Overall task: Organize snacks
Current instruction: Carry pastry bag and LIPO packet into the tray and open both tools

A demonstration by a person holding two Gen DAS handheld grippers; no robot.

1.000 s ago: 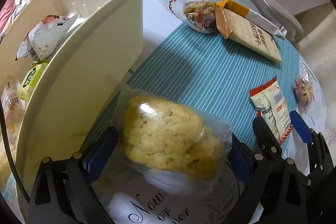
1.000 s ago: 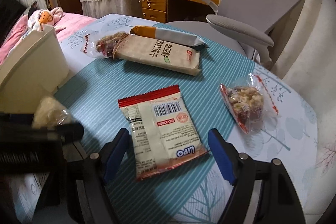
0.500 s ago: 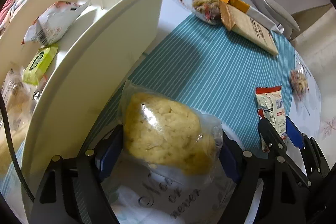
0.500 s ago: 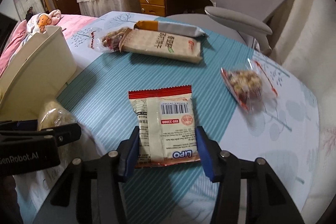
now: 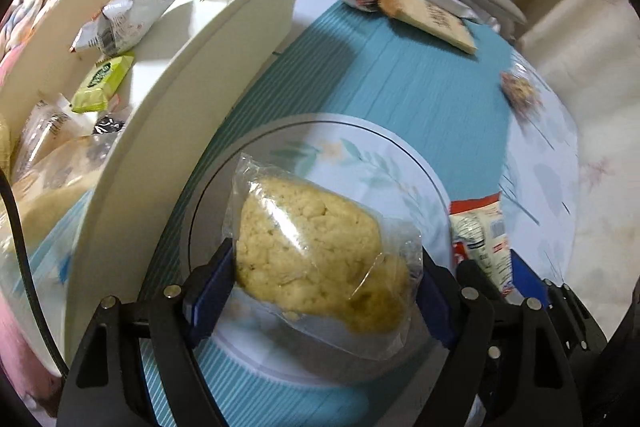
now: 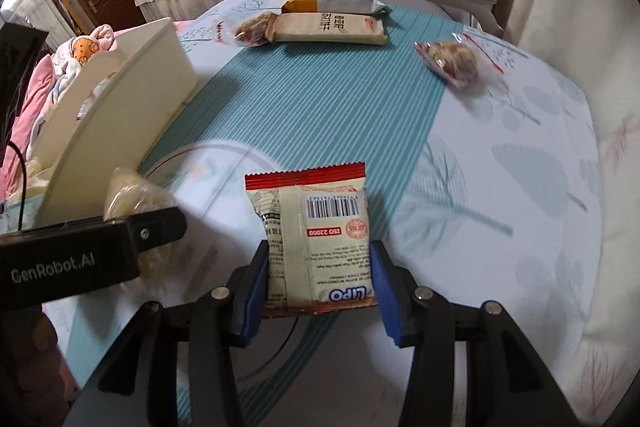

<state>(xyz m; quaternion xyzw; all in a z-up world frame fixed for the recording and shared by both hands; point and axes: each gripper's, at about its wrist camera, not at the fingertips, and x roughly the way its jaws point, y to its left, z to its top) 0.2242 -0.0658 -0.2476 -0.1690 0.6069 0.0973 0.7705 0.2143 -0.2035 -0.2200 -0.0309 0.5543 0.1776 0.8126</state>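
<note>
Two grippers, each loaded. Left gripper point(image 5: 320, 291) clamps a clear-bagged crumbly pastry point(image 5: 316, 251) across its width, pads pressing both sides, the bag lifted off the tablecloth point(image 5: 400, 95). Right gripper point(image 6: 318, 283) pinches a red-topped LiPO packet point(image 6: 316, 239) by its lower edge, so most of the packet stands out ahead of the jaws. White divided bin point(image 5: 208, 39) sits left of and ahead of the left jaws, already holding several packets; probably both loads go there. Ahead of the right jaws, well apart, cracker packs point(image 6: 332, 27) and a wrapped nut cluster point(image 6: 452, 61) lie unsorted.
</note>
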